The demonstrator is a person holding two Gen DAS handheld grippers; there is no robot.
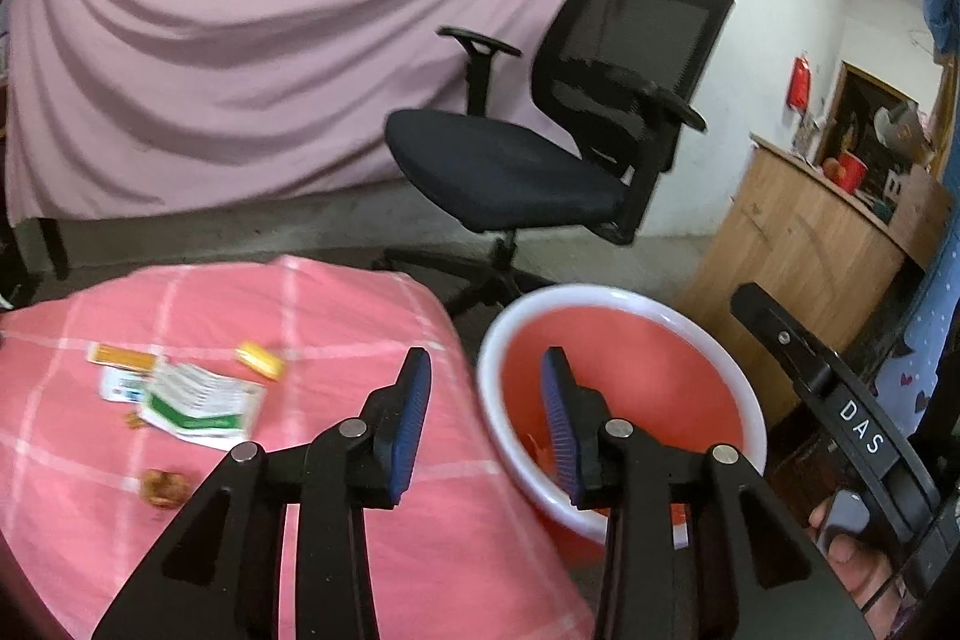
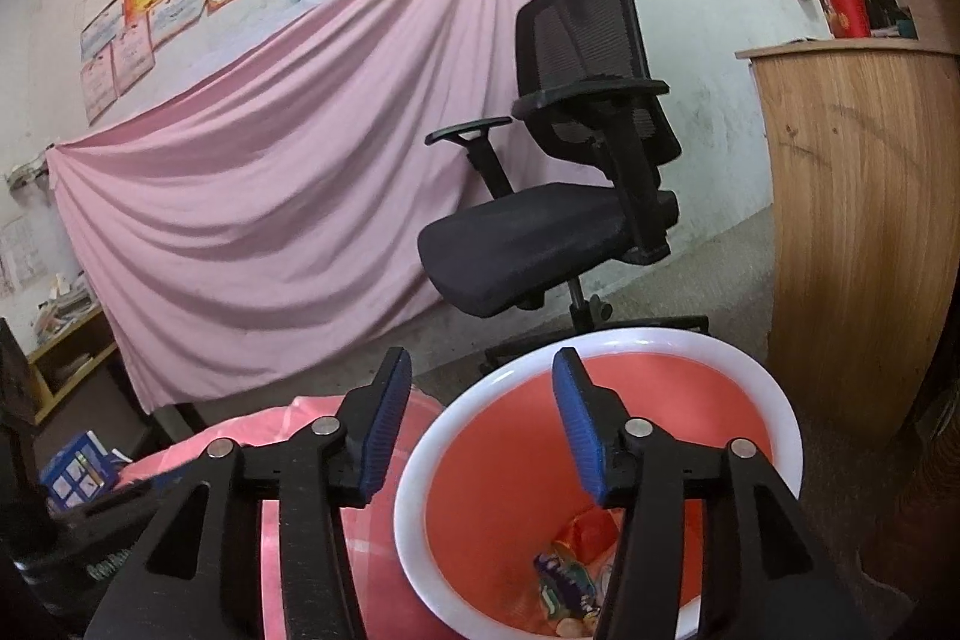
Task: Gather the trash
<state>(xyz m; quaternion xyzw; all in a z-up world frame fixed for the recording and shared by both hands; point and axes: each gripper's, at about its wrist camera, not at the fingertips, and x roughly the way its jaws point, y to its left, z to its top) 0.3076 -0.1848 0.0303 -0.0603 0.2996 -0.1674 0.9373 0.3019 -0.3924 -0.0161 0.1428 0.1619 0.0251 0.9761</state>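
A red bin with a white rim (image 1: 624, 293) stands beside the pink checked cloth (image 1: 360, 550). My left gripper (image 1: 487, 370) is open and empty, over the gap between cloth and bin. On the cloth to its left lie a white-and-green paper packet (image 1: 198, 400), an orange-and-white packet (image 1: 120, 358), a small yellow wrapper (image 1: 259, 361) and a brown scrap (image 1: 161, 487). In the right wrist view my right gripper (image 2: 480, 370) is open and empty above the bin's near rim (image 2: 630, 337). Several wrappers (image 2: 570, 574) lie at the bin's bottom.
A black office chair (image 1: 540, 148) stands behind the bin, in front of a hanging pink sheet (image 1: 240, 40). A wooden cabinet (image 1: 798, 268) is at the right. A hand (image 1: 852, 556) holds a black handle marked DAS (image 1: 840, 400). A low shelf (image 2: 66, 364) and a blue box (image 2: 78, 472) are far left.
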